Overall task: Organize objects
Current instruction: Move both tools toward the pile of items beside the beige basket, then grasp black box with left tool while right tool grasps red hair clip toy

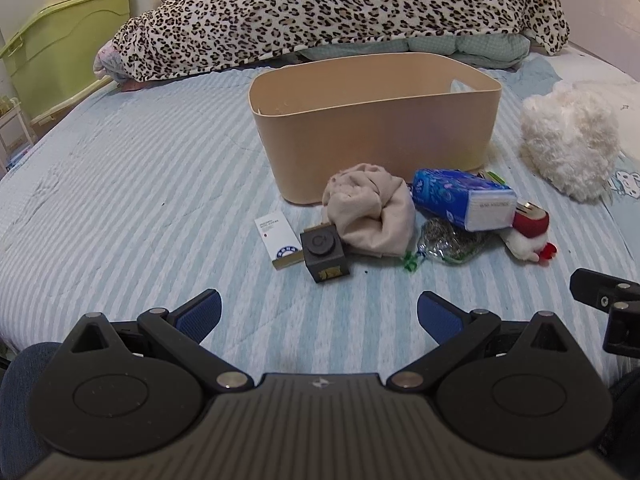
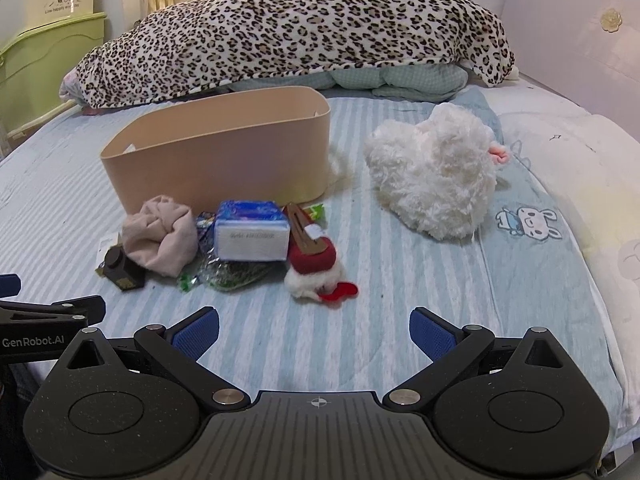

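left gripper point(image 1: 319, 316): bottom centre of left view, jaws spread wide, nothing between the blue pads point(image 1: 206, 312); hovers over striped bedsheet point(image 1: 120, 184)
right gripper point(image 2: 314, 330): bottom centre of right view, jaws wide apart, holding nothing; its edge also shows at right edge of left view
bin point(image 1: 376, 128): tan oval tub, upright, centre of left view, upper left of centre in right view; inside mostly hidden
pile: loose items on sheet just in front of bin, mid-frame in both views
cloth point(image 1: 370, 210): beige, crumpled, against bin front
tissue pack point(image 1: 464, 198): blue, lying on side, right of cloth, touching bin base
black cube point(image 1: 325, 250): dark box with round top, left of cloth, nearest left gripper
white box point(image 1: 278, 240): small flat carton, just left of black cube, touching it
foil bag point(image 1: 450, 242): clear/silvery packet, partly under tissue pack
red toy point(image 2: 316, 268): red and white plush, right end of pile, beside tissue pack
hair clip point(image 2: 304, 226): brown, lying on red toy
white plush point(image 2: 434, 178): fluffy, right of bin, apart from pile
leopard blanket point(image 1: 340, 12): heaped across top of both views, behind bin
green cabinet point(image 1: 64, 44): upper left of frame, off the bed
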{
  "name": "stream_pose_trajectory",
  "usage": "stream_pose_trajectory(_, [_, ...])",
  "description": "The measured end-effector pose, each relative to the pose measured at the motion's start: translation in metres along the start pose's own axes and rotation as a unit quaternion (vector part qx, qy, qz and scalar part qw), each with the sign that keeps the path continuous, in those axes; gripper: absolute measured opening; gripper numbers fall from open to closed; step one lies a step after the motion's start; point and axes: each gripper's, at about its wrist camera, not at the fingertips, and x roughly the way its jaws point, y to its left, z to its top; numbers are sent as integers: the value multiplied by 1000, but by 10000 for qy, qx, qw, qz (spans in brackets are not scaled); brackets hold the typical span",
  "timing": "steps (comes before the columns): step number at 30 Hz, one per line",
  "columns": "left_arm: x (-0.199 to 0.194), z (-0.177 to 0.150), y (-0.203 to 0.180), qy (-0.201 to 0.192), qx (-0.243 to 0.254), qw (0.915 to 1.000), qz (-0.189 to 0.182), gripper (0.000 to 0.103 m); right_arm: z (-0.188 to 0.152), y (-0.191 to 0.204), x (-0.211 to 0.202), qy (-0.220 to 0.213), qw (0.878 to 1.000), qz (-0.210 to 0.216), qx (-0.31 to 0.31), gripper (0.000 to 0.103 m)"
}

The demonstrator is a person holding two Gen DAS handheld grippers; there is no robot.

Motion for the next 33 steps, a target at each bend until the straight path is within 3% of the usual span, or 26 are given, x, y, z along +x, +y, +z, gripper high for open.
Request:
stream_pose_trajectory(6, [20, 15, 7, 46, -42, 9999, 101, 103, 14, -6, 16, -76, 10000, 20, 14, 103])
stream_pose_trajectory(13, [66, 28, 19, 524, 47, 9986, 69, 103, 19, -13, 54, 174, 9998, 40, -11, 102])
stream_pose_trajectory(18, [101, 31, 35, 884, -275, 9957, -8, 103, 15, -18, 85, 413, 9991, 75, 73, 97])
stream_pose_trajectory(27, [119, 33, 52, 888, -559, 9943, -202, 103, 18, -14, 109, 476, 9988, 46, 60, 90])
stream_pose_trajectory(33, [112, 36, 54, 646, -600, 9958, -261, 103, 21, -7, 116, 436, 9990, 22, -19, 81])
